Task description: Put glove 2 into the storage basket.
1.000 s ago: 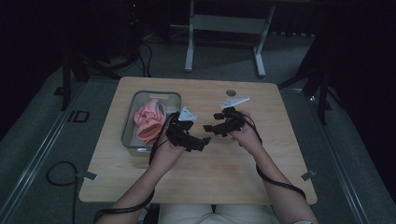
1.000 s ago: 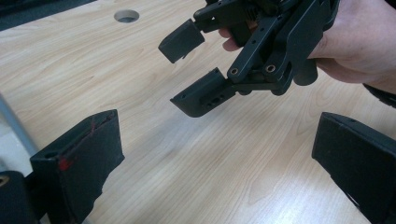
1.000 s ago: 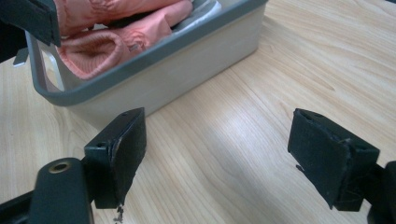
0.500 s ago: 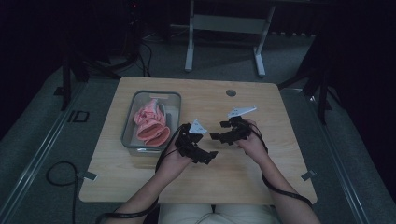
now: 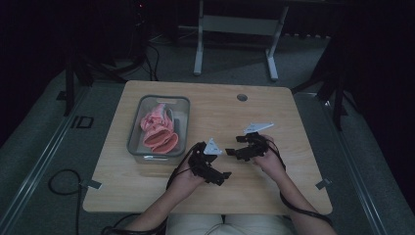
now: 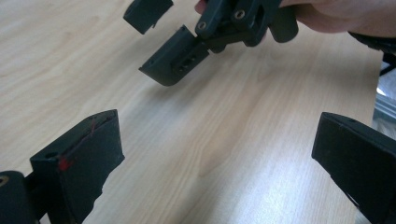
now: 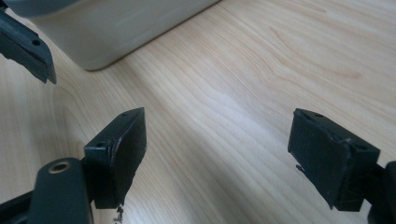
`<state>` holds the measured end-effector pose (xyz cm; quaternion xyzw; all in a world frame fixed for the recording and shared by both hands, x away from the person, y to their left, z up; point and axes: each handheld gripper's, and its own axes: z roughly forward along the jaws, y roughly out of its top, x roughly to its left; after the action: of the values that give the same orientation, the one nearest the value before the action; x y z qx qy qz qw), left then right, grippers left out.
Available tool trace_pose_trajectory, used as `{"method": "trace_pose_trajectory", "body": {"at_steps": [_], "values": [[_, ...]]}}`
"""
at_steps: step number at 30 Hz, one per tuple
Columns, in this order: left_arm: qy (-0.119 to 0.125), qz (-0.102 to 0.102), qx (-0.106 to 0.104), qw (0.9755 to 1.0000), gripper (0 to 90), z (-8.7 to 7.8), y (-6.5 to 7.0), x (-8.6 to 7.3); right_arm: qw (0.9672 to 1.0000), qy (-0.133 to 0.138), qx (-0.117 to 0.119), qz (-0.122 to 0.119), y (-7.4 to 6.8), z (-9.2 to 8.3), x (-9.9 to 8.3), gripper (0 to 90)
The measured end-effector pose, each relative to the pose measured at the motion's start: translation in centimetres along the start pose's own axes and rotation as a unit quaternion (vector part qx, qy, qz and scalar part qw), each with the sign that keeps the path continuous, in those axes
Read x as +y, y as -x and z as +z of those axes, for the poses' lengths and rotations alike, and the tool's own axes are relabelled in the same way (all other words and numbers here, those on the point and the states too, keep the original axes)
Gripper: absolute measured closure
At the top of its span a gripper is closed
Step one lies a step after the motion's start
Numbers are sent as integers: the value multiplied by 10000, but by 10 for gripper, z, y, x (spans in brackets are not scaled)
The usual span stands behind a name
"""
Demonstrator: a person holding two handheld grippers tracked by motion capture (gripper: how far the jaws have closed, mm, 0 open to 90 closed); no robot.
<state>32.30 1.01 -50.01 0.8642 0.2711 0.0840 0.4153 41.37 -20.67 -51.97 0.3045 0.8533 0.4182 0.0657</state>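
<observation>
We hold both grippers low at the frame's centre, jaws apart and empty: left gripper (image 5: pixel 221 175), right gripper (image 5: pixel 231 152). The pink cloth (image 5: pixel 159 131) lies in the tray (image 5: pixel 135 128), centre left, likely set there for keeping.

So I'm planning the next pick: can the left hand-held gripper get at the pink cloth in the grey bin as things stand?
Probably yes. The left hand-held gripper is open and holds nothing, the pink cloth lies uncovered in the open-topped grey bin just beside it, and bare table lies between. It currently points away, so the hand must turn.
</observation>
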Motion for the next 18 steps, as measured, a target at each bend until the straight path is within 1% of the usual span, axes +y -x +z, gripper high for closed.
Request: {"method": "trace_pose_trajectory", "body": {"at_steps": [3,5,7,9,11,12,14,15,16,18], "values": [[-66,130,51,9999,12,5,3,-4,10000,38,-16,76,1,-1,-8,192],[-124,213,76,9997,12,8,4,-5,10000,36,-34,85,1,-1,-12,192],[-118,190,54,9997,12,10,5,-7,9999,19,-67,124,3,-1,-16,190],[-89,189,85,9997,12,12,5,-10,9997,-19,-183,153,4,-1,-20,190],[-94,177,85,9998,12,14,4,-14,9996,-3,-199,217,5,-1,-23,188],[-94,179,95,9997,12,15,4,-15,9994,17,-289,196,6,-1,-25,188],[-160,232,138,9995,12,17,4,-18,9992,20,-338,189,7,-2,-28,188],[-164,237,137,9995,12,17,3,-20,9991,27,-374,191,8,-3,-29,188],[-179,195,136,9996,12,19,3,-22,9990,28,-409,189,9,-3,-30,187],[-229,207,205,9993,12,21,2,-26,9985,26,-509,199,11,-4,-32,188]]}}
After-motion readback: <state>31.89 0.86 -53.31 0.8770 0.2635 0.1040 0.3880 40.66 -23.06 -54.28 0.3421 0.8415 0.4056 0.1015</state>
